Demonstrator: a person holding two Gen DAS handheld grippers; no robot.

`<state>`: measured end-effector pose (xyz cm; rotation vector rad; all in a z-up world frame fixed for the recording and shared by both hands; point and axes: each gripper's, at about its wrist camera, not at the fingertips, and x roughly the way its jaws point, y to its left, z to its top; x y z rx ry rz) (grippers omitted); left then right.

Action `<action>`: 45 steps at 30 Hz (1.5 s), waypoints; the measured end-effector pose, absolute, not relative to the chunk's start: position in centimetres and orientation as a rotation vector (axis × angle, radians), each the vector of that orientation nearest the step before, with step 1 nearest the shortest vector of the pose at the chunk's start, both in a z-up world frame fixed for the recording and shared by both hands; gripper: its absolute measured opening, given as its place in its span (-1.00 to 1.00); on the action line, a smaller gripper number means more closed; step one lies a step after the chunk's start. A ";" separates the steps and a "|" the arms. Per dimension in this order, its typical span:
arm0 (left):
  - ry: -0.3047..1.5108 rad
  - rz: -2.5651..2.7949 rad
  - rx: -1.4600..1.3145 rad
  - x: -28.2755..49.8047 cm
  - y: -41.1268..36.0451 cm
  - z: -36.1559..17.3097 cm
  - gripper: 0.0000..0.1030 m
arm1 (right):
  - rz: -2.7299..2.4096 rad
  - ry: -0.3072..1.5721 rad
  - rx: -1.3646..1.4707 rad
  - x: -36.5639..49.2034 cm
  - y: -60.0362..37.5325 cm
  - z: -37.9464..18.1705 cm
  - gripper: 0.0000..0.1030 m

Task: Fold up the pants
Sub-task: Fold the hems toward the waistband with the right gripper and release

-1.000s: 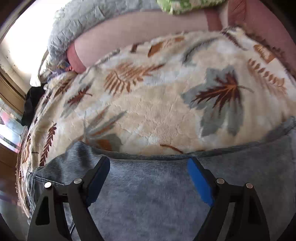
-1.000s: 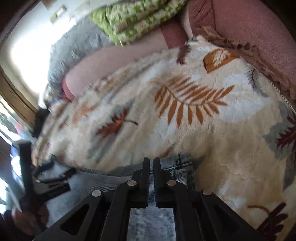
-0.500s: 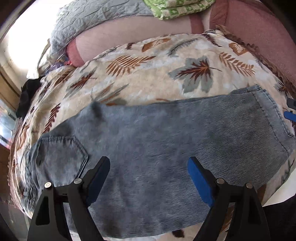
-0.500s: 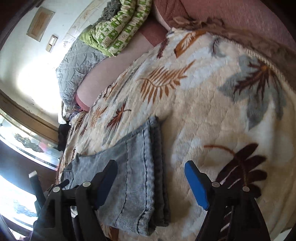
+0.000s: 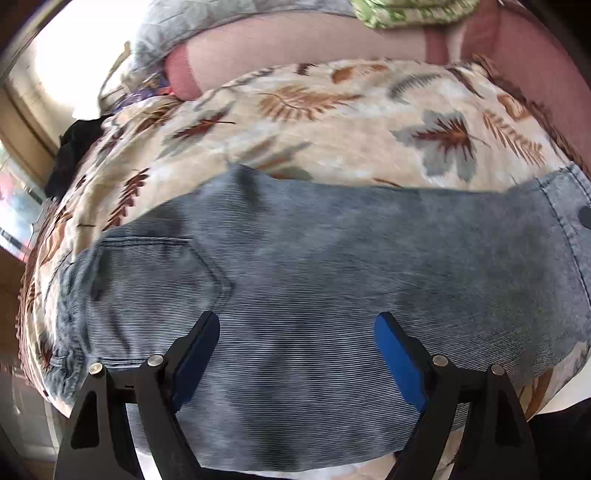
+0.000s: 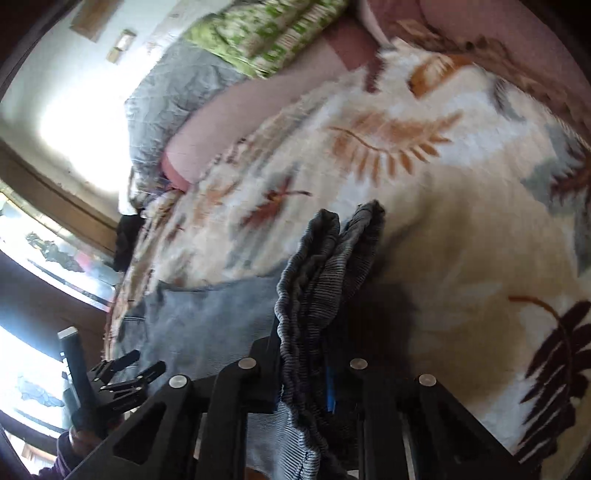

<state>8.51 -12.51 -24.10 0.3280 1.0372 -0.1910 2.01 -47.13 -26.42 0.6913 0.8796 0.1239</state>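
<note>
**Right gripper pinching the hem, left one wide open over the jeans**

So the pants (image 5: 314, 280), grey-blue washed denim, lie flat across the leaf-print blanket (image 5: 332, 133), folded lengthwise. In the left wrist view the back pocket (image 5: 147, 273) sits on the left side and the leg hem runs down the right edge.

The left gripper (image 5: 295, 354) hangs over the middle of the denim with its jaws spread wide, blue pads showing, nothing between them. Can't tell for sure if the tips touch the cloth.

The right gripper (image 6: 314, 369) has just been closing, and the frames show it clamped on a bunched-up bit of the pants' hem end. The fabric sticks up in a rumpled ridge between the black fingers, lifted off the blanket and throwing a dark shadow beside it. The rest of the pants trails off to the left of that view, where the other gripper and the hand (image 6: 77, 439) holding its handle show up.

At the head of the bed: a pink pillow (image 5: 295, 44), a grey quilt (image 6: 177, 99) and a green patterned cloth (image 6: 266, 33).

No brand tag, label or readable writing anywhere, too blurry on the denim to tell.
</note>
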 end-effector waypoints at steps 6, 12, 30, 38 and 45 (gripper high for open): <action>0.978 -0.142 0.224 8.8 -7.4 -21.0 0.69 | 0.310 0.746 0.760 1.8 -41.3 -21.0 -0.67; 0.948 -0.074 0.115 8.7 -1.8 -19.4 0.69 | 0.411 0.787 0.810 5.6 -33.0 -19.8 -0.66; 0.955 -0.193 0.151 7.0 -4.9 -21.0 0.69 | 0.186 0.882 0.719 5.4 -31.8 -26.1 -0.40; 1.003 -0.167 0.340 8.0 -9.2 -25.0 0.69 | 0.139 0.923 0.597 5.5 -32.3 -26.9 -0.57; 0.976 -0.091 0.252 8.0 -4.3 -22.4 0.69 | 0.183 0.846 0.614 8.1 -30.3 -26.5 -0.48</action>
